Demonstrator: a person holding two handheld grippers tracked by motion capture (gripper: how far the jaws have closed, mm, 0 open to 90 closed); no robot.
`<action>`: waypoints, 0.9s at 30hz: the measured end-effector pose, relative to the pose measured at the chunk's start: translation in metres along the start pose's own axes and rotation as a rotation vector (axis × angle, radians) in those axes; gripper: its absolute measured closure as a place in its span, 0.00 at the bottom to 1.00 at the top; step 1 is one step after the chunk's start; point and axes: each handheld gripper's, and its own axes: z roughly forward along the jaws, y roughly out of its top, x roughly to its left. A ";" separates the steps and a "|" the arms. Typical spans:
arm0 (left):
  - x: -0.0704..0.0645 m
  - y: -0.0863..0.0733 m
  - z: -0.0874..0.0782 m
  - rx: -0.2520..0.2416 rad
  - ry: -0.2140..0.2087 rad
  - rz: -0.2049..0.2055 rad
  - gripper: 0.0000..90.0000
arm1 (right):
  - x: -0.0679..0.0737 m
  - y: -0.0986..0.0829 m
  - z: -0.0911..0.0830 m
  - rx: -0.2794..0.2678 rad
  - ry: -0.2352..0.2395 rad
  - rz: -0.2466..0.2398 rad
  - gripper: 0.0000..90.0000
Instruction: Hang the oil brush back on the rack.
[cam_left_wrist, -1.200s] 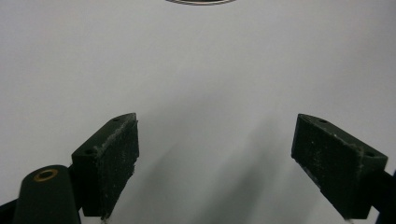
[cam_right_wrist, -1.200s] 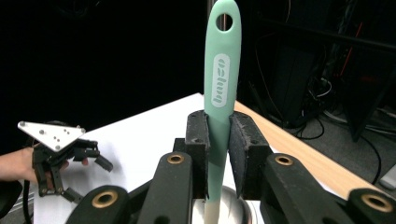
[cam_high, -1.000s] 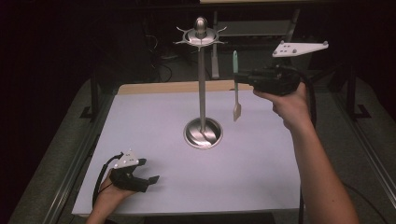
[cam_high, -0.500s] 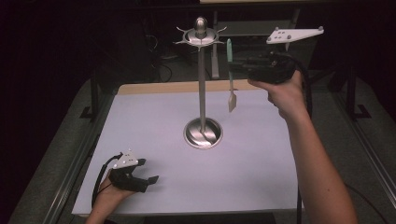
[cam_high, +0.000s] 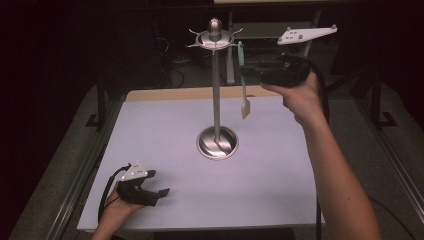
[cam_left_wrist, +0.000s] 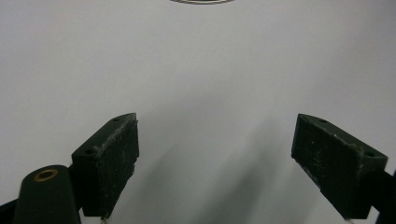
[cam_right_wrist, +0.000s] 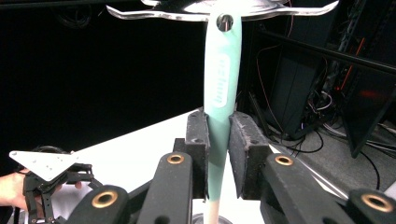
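1. High view: my right gripper (cam_high: 257, 70) is clamped on the mint-green-handled spatula (cam_high: 242, 80), which hangs upright beside the top of the tall steel utensil stand (cam_high: 216, 100).
2. Right gripper view: the handle's hole (cam_right_wrist: 225, 22) sits at a curved steel hook (cam_right_wrist: 140, 14); I judge hanging nearly done, with release left.
3. My left gripper (cam_high: 150, 187) rests wide open and empty on the near-left white table (cam_high: 150, 125).
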 end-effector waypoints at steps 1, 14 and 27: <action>0.000 0.000 0.000 0.000 0.000 -0.001 0.16 | 0.000 0.000 0.001 0.003 0.001 0.002 0.86; -0.001 0.000 0.000 0.006 -0.004 0.009 0.16 | 0.002 -0.005 0.003 0.019 -0.022 -0.008 0.74; -0.003 0.001 0.001 -0.003 0.002 0.006 0.16 | -0.005 -0.057 -0.011 0.072 -0.086 0.058 0.51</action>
